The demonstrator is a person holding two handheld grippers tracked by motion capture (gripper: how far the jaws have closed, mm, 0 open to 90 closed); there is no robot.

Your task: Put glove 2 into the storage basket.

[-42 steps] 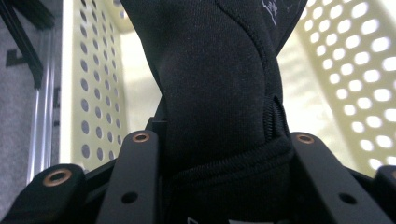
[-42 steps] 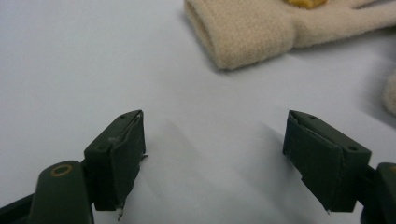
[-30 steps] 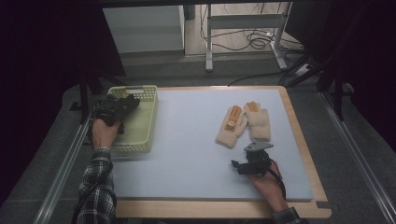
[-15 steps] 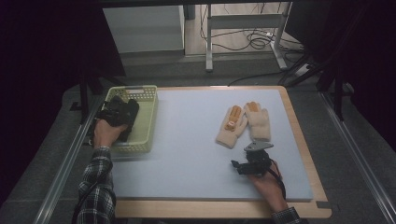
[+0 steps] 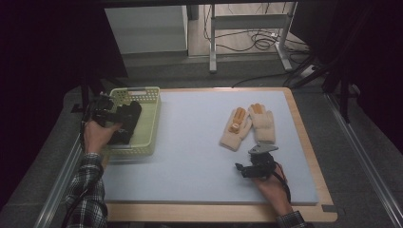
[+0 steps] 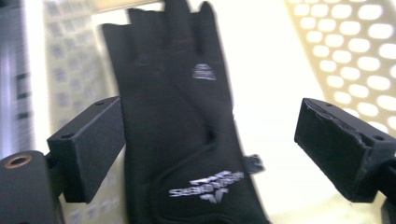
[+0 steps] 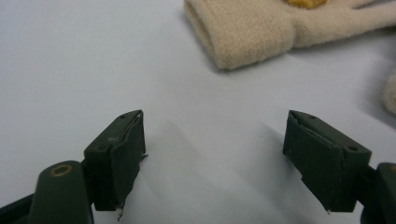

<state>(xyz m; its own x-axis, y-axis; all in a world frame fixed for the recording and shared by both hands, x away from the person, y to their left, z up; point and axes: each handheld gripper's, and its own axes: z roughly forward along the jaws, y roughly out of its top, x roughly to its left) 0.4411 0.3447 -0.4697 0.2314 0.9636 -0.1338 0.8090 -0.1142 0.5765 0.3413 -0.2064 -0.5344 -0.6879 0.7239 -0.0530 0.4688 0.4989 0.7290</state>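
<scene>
A black glove (image 6: 177, 107) with a white logo lies flat in the pale green perforated basket (image 5: 151, 124) at the mat's left edge. My left gripper (image 5: 110, 117) hovers just over the glove (image 5: 129, 120). Its jaws have just been opening, and the left gripper (image 6: 210, 144) now stands wide either side of the glove without pressing it. Two beige knitted gloves (image 5: 236, 129) (image 5: 263, 126) lie side by side at centre right. My right gripper (image 5: 243, 169) rests low on the mat in front of them. The right gripper (image 7: 219, 158) is open and empty, with one beige cuff (image 7: 247, 35) just ahead.
A light blue-grey mat (image 5: 190, 147) covers the wooden table (image 5: 304, 142). A metal rail (image 5: 62, 175) runs along the left side. Beyond the far edge are table legs and cables (image 5: 259, 42) on the floor.
The left gripper has opened and let go of the black glove, which now lies in the basket, and the hand has lifted slightly. The right hand has stayed still.
</scene>
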